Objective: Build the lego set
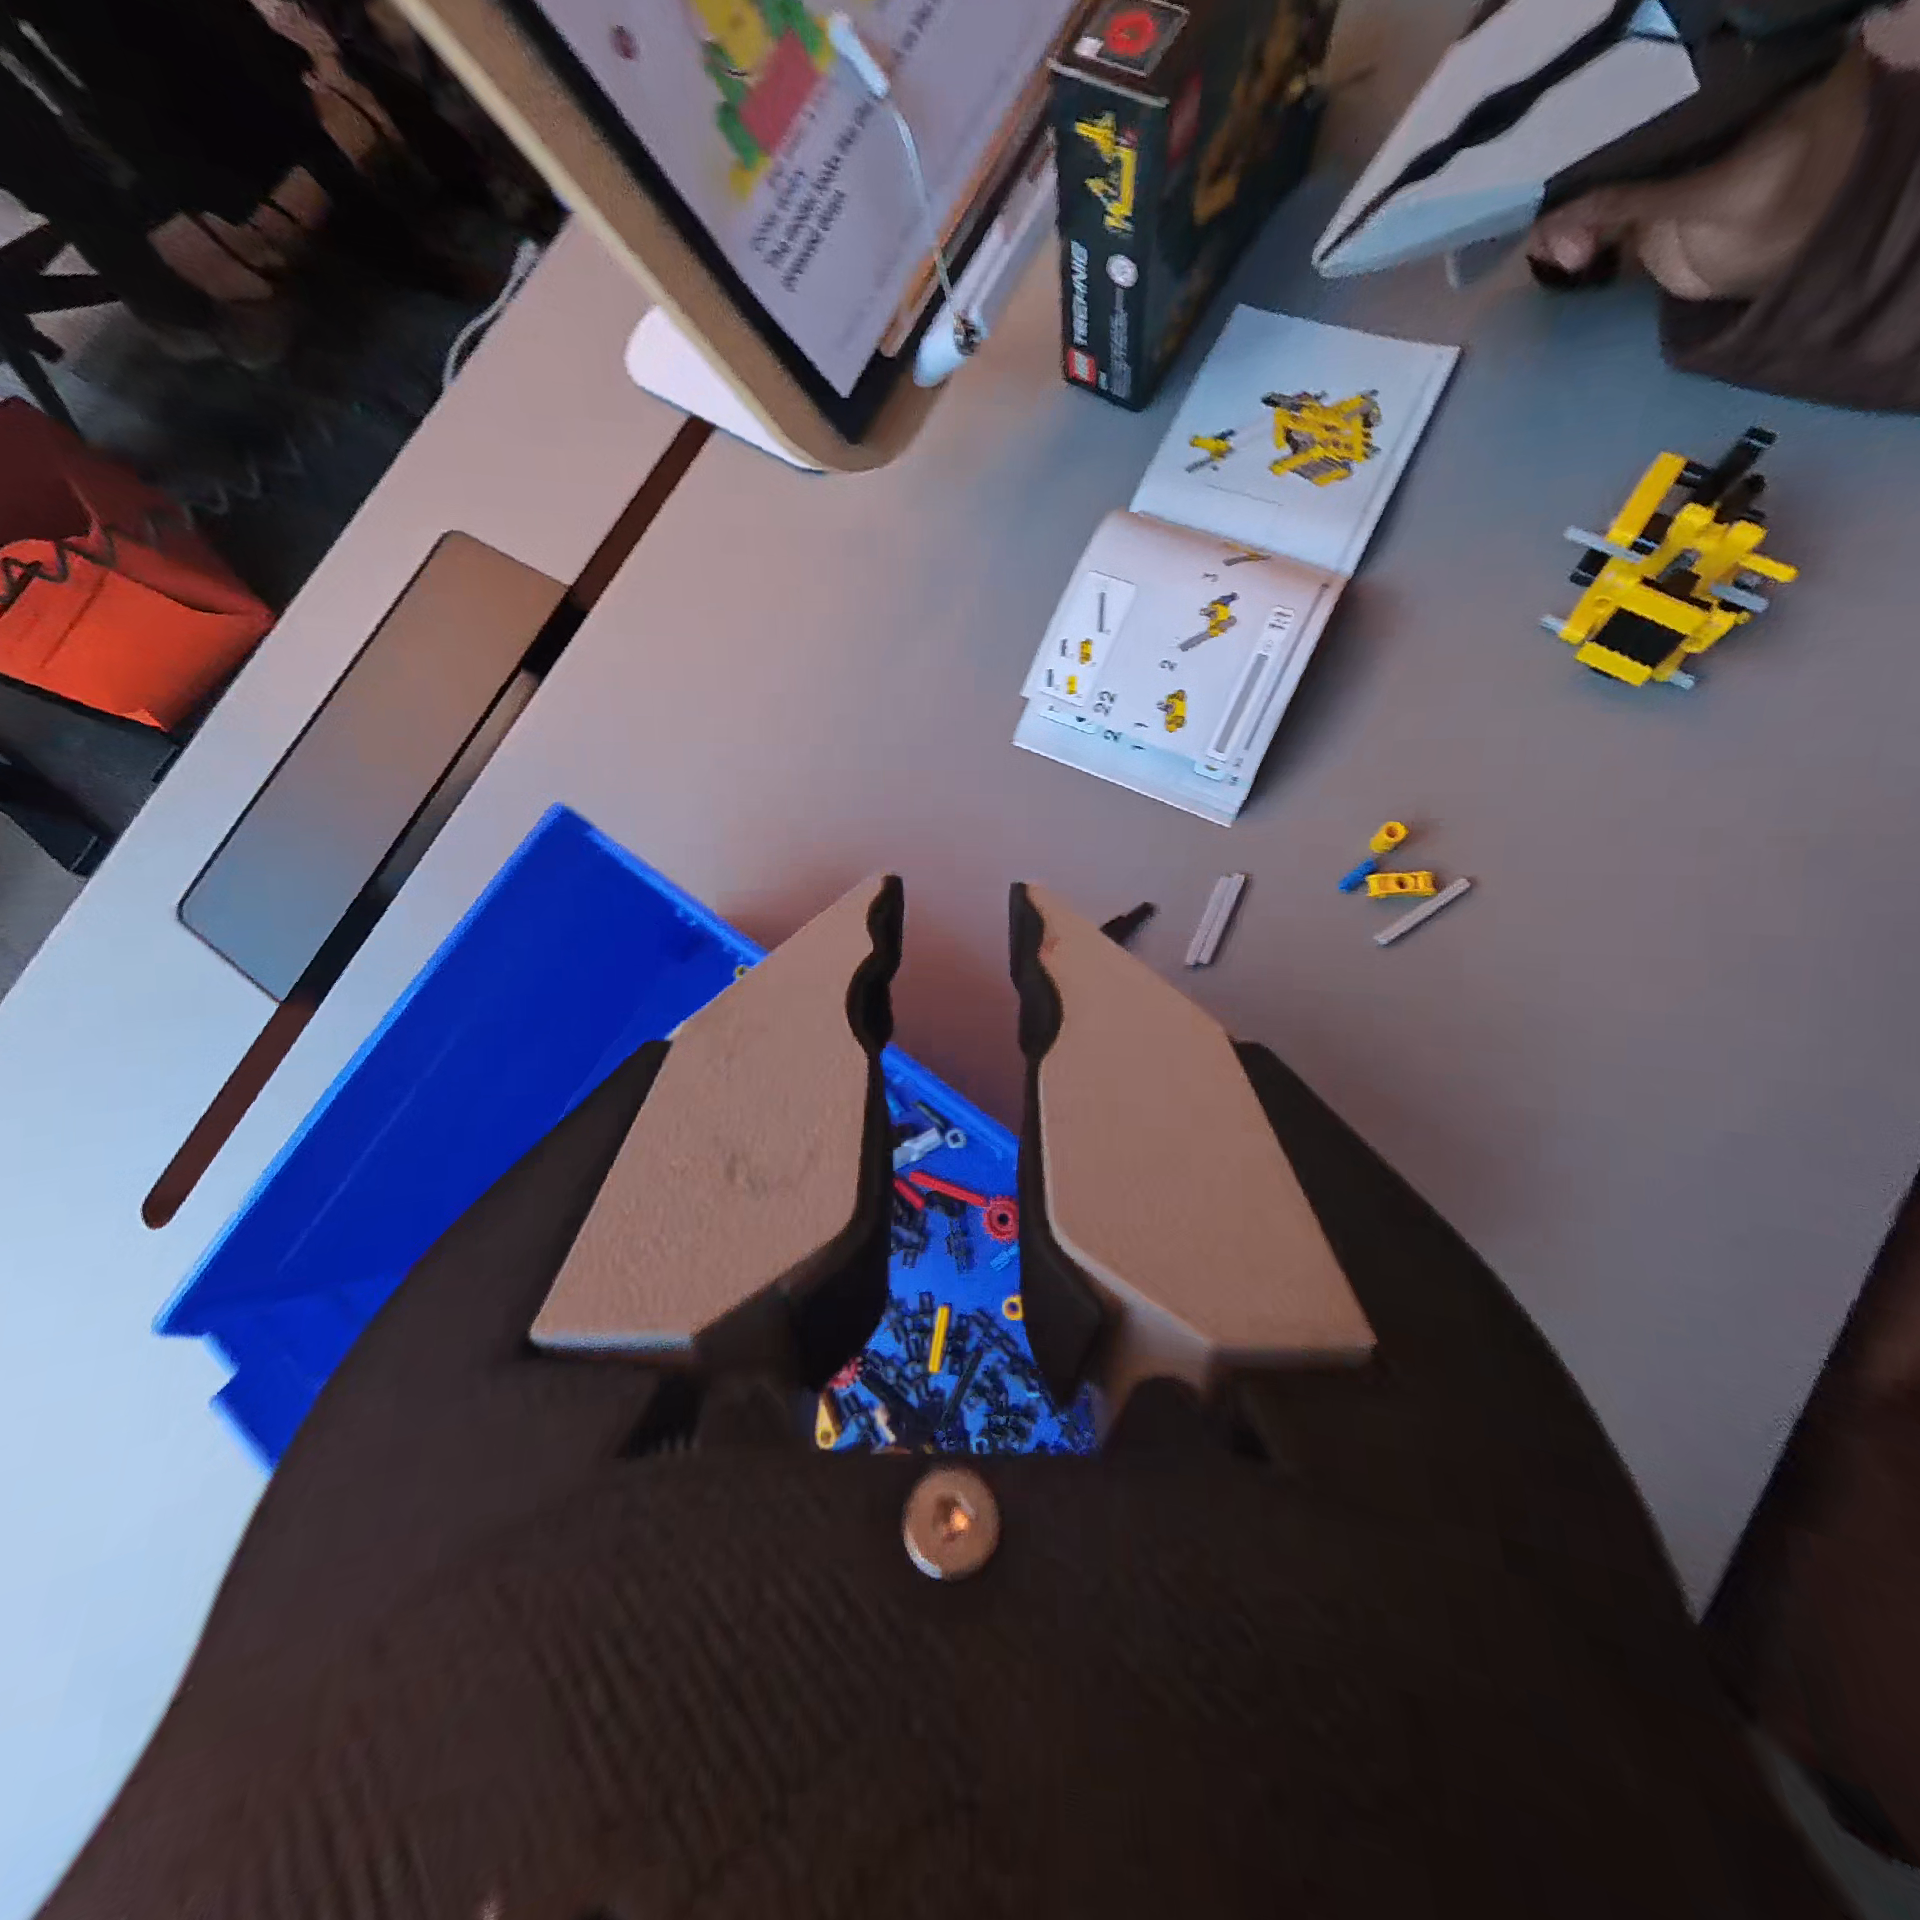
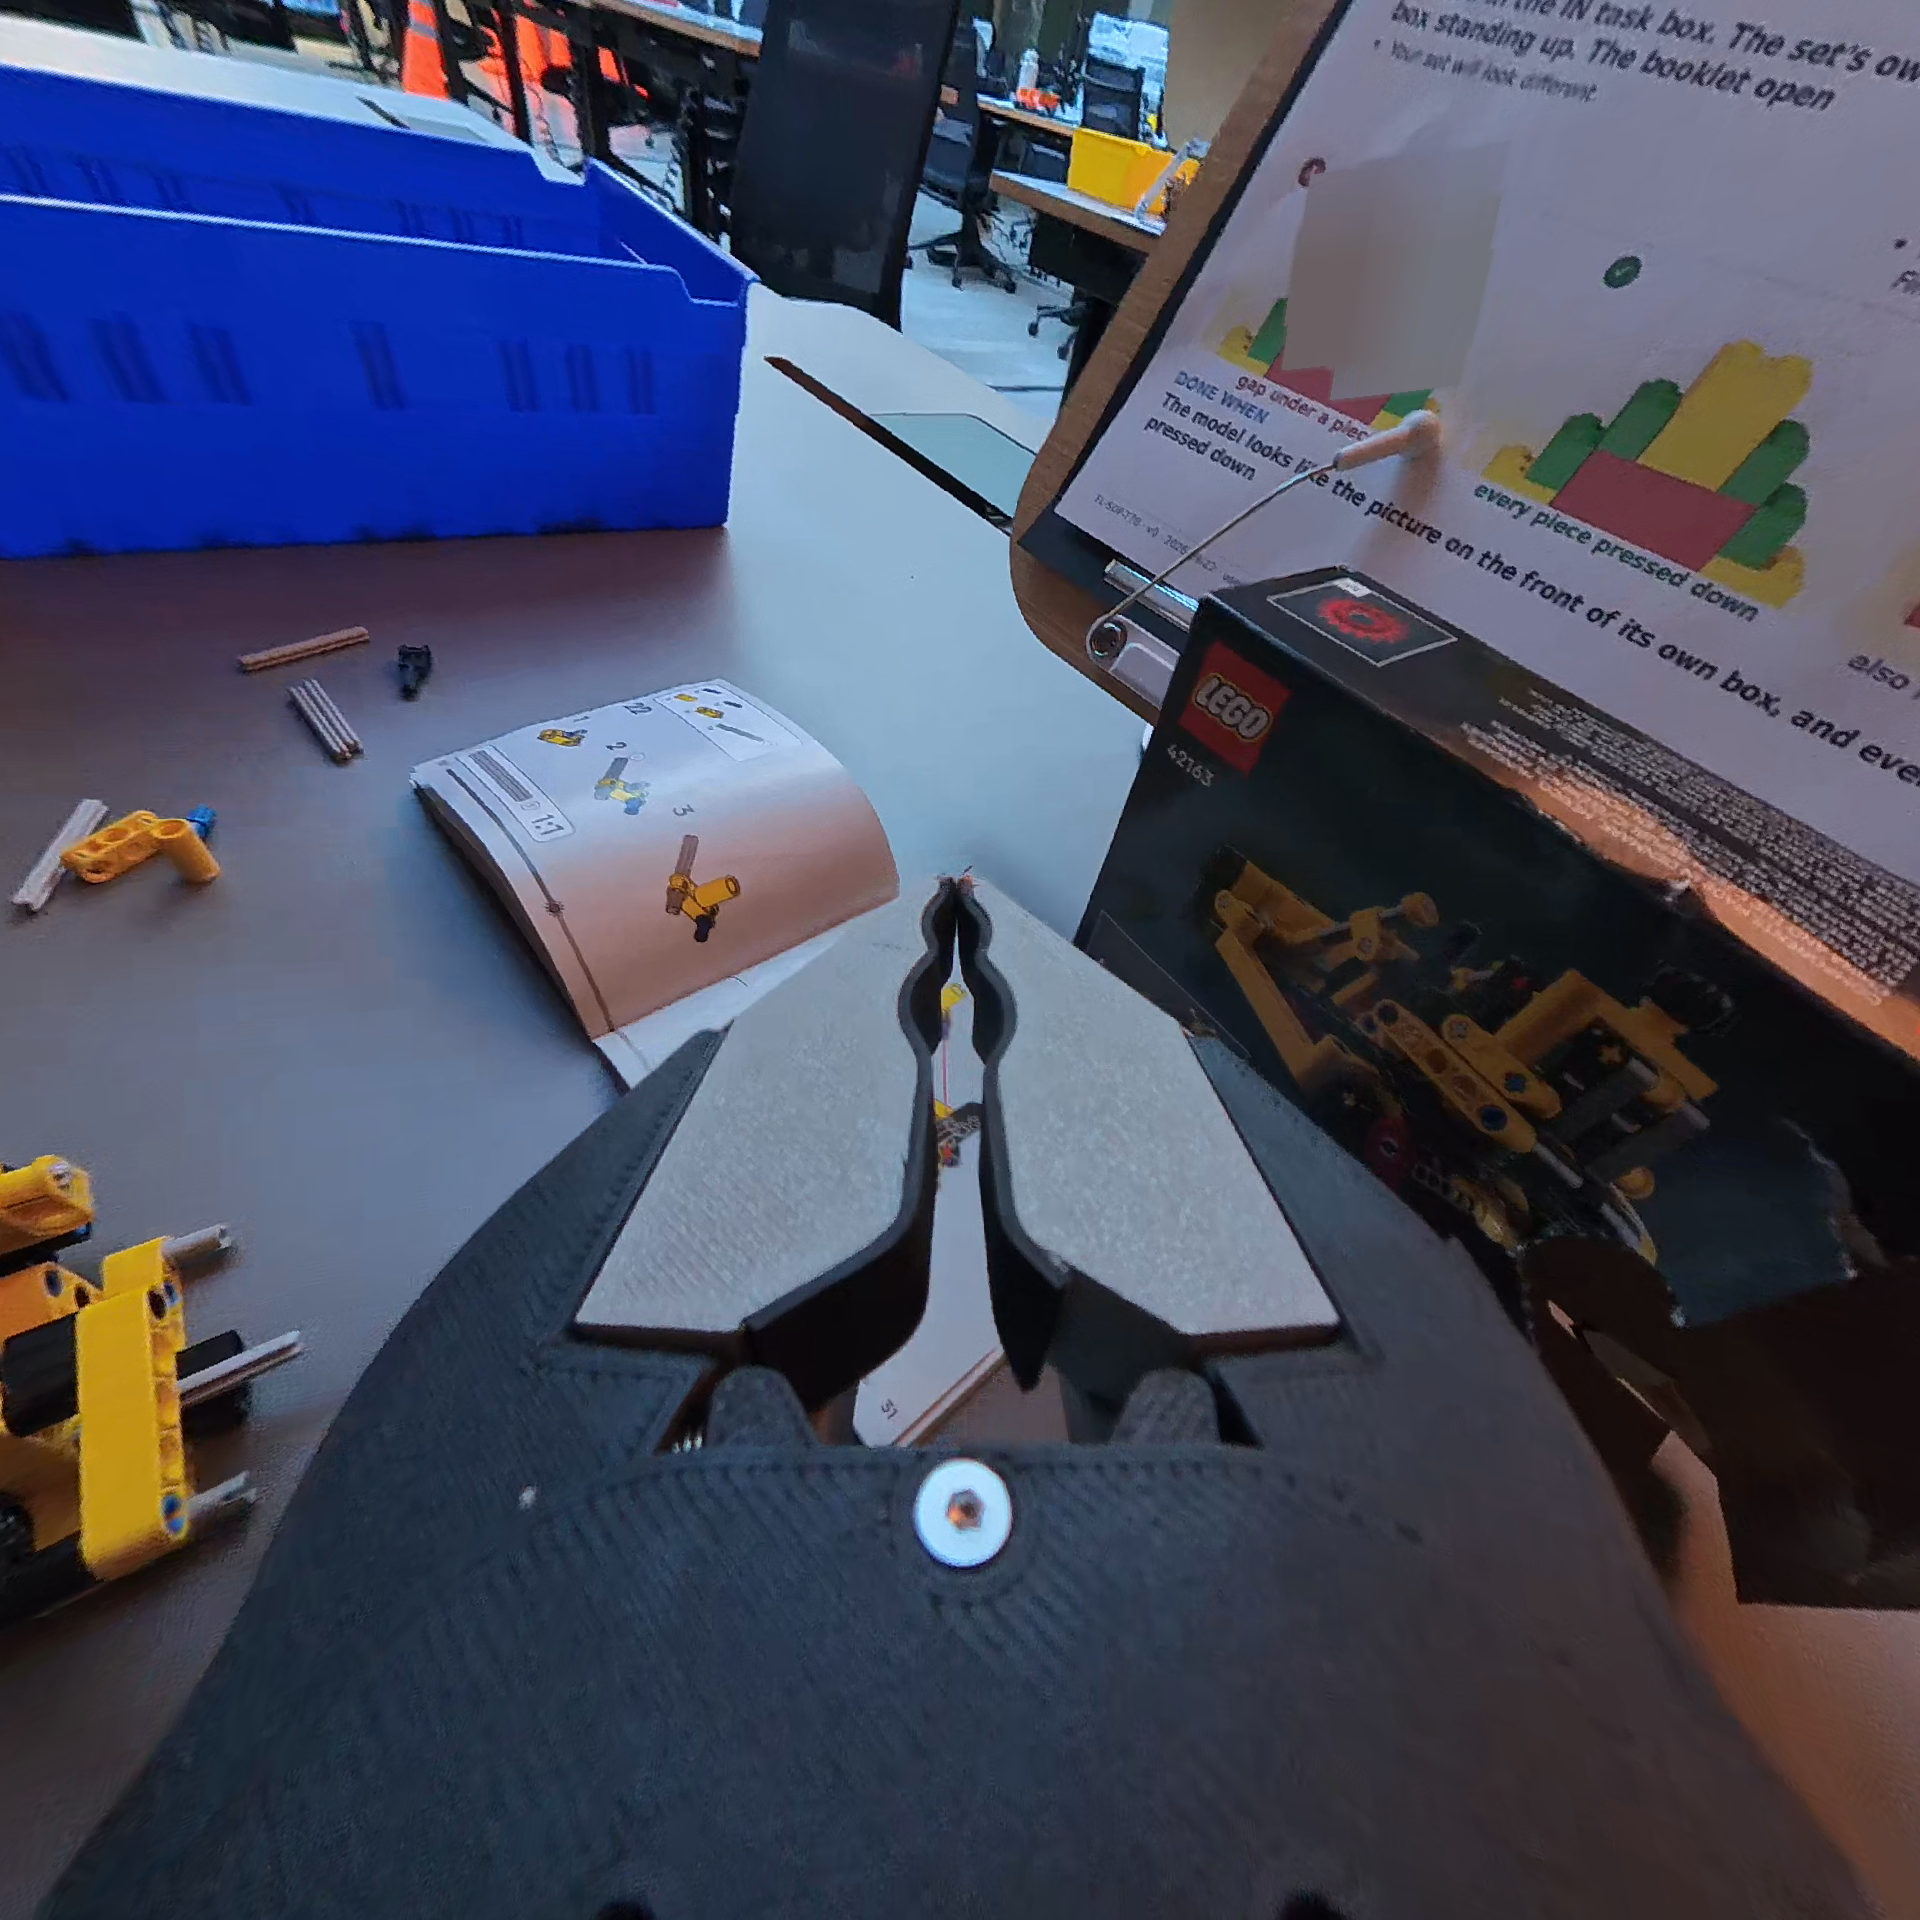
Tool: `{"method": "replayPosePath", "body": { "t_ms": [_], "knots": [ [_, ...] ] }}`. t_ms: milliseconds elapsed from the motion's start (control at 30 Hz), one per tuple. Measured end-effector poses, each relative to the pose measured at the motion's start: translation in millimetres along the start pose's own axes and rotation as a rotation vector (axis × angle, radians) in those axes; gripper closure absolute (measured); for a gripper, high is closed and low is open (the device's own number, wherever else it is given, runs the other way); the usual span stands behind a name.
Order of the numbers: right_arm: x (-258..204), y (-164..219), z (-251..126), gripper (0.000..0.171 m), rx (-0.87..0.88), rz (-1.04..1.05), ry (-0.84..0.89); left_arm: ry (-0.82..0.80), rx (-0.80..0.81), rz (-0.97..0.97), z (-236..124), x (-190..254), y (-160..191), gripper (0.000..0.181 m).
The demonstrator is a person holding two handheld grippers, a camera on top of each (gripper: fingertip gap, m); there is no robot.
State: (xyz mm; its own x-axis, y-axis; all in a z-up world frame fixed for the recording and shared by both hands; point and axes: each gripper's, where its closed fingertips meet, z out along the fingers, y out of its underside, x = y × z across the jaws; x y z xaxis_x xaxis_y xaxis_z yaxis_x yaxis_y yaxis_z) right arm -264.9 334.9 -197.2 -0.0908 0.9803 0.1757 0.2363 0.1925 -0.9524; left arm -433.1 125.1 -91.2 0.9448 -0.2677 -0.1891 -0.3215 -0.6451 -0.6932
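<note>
My left gripper (image 1: 956, 904) is open and empty, over the near corner of a blue bin (image 1: 499, 1091) that holds several small black, red and yellow Lego parts (image 1: 956, 1330). My right gripper (image 2: 956, 888) is shut with nothing seen between its fingers, just above the open instruction booklet (image 2: 665, 831); it also shows in the left wrist view (image 1: 1507, 135). The partly built yellow and black model (image 1: 1673, 582) stands right of the booklet (image 1: 1236, 582) and shows at the lower left of the right wrist view (image 2: 94, 1382). A yellow connector with a blue pin (image 1: 1392, 878), grey axles (image 1: 1216, 920) and a black pin (image 1: 1127, 920) lie loose on the table.
The black Lego box (image 2: 1507, 987) stands right of my right gripper, against a wooden clipboard stand with an instruction sheet (image 2: 1558, 312). The blue bin (image 2: 364, 364) fills the far left of the right wrist view. A cable cut-out (image 1: 364, 758) is in the table beyond the bin.
</note>
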Motion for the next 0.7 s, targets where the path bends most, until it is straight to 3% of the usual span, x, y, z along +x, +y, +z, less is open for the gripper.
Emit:
{"method": "replayPosePath", "body": {
  "t_ms": [167,333,567,700],
  "knots": [
    [10,11,2,0.171,-0.042,0.009,0.042,-0.018,0.067,-0.072,-11,-30,15,0.166],
    [18,13,4,0.171,-0.051,0.023,0.071,-0.046,0.009,-0.090,-16,-56,42,0.165],
    [22,15,5,0.171,-0.065,0.018,0.098,-0.069,0.060,-0.098,-31,-79,35,0.165],
    [23,15,4,0.171,-0.064,0.022,0.097,-0.034,-0.020,-0.114,-25,-83,55,0.166]
  ]
}}
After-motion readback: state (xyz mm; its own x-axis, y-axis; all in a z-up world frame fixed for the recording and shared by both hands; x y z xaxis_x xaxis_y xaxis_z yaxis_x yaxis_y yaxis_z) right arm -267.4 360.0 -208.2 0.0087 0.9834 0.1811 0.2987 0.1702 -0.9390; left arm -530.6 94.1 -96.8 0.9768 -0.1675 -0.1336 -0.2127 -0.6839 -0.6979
